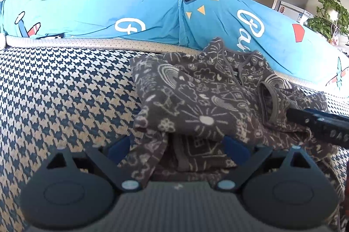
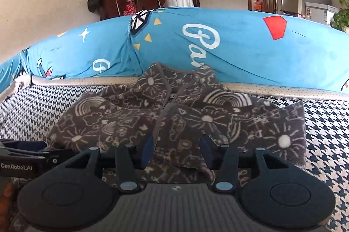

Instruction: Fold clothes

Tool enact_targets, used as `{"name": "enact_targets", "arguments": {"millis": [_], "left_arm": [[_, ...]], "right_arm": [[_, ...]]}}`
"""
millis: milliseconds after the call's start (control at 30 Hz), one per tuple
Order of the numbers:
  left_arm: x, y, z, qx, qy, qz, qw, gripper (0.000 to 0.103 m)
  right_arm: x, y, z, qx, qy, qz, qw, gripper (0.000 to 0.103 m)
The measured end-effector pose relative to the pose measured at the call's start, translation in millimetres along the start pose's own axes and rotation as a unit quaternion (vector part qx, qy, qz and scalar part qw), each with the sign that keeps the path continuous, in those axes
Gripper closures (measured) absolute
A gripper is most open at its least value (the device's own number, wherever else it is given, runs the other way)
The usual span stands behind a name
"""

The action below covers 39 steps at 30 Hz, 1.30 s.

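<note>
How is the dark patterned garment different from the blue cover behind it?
The garment is dark grey with pale doodles of suns and rainbows; the blue cover is bright blue with white lettering, stars and red shapes. The garment lies crumpled in loose folds; the cover is stretched fairly smooth. The garment sits on the houndstooth surface; the cover rises behind it. Both are printed fabric.

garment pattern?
Dark grey fleece garment with white doodle print: suns, rainbows, clouds. Clearest in the right wrist view.
</note>
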<state>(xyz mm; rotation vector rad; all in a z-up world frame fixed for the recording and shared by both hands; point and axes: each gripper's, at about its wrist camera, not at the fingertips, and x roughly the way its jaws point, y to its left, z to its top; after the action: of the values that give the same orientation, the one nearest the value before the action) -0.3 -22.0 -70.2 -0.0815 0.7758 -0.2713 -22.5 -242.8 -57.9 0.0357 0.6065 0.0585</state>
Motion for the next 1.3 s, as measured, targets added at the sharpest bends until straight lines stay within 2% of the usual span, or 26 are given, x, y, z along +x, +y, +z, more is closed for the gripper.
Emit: {"name": "enact_targets", "arguments": {"millis": [100, 300, 367, 433, 500, 533, 600, 767, 967, 1167, 1300], "left_arm": [[0, 0, 0, -0.001, 0.001, -0.002, 1.0000, 0.007], [0, 0, -1, 0.003, 0.003, -0.002, 1.0000, 0.007], [0, 0, -1, 0.003, 0.003, -0.002, 1.0000, 0.007], [1, 1, -1, 0.001, 0.003, -0.002, 1.0000, 0.007], [0, 1, -1, 0.000, 0.002, -0.002, 1.0000, 0.007], [0, 1, -1, 0.000, 0.001, -0.002, 1.0000, 0.007], [-1, 0, 0, 0.002, 0.000, -0.002, 1.0000, 0.007], [-1, 0, 0, 0.001, -0.001, -0.002, 1.0000, 0.007], [-1, 0, 0, -0.003, -0.005, -0.003, 1.0000, 0.007], [-5, -3, 1, 0.003, -0.024, -0.006, 0.9997, 0.005], [-4, -4, 1, 0.005, -0.030, -0.002, 0.9995, 0.004]], "right_arm": [[14, 10, -5, -0.027, 0.013, -0.006, 1.000, 0.045], [33, 20, -15, -0.053, 0.021, -0.045, 0.997, 0.045], [30, 19, -15, -0.045, 0.014, -0.051, 0.998, 0.052], [27, 16, -13, -0.034, 0.005, -0.058, 0.998, 0.068], [23, 11, -10, -0.016, -0.001, -0.069, 0.998, 0.079], [20, 8, -9, -0.006, -0.005, -0.075, 0.997, 0.083], [14, 2, -7, 0.015, -0.014, -0.091, 0.996, 0.086], [-6, -21, -4, 0.073, -0.037, -0.142, 0.986, 0.086], [-29, -57, -8, 0.146, -0.029, -0.224, 0.963, 0.084], [-50, -82, -10, 0.177, -0.044, -0.240, 0.953, 0.075], [-59, -79, -5, 0.171, -0.077, -0.210, 0.960, 0.074]]}}
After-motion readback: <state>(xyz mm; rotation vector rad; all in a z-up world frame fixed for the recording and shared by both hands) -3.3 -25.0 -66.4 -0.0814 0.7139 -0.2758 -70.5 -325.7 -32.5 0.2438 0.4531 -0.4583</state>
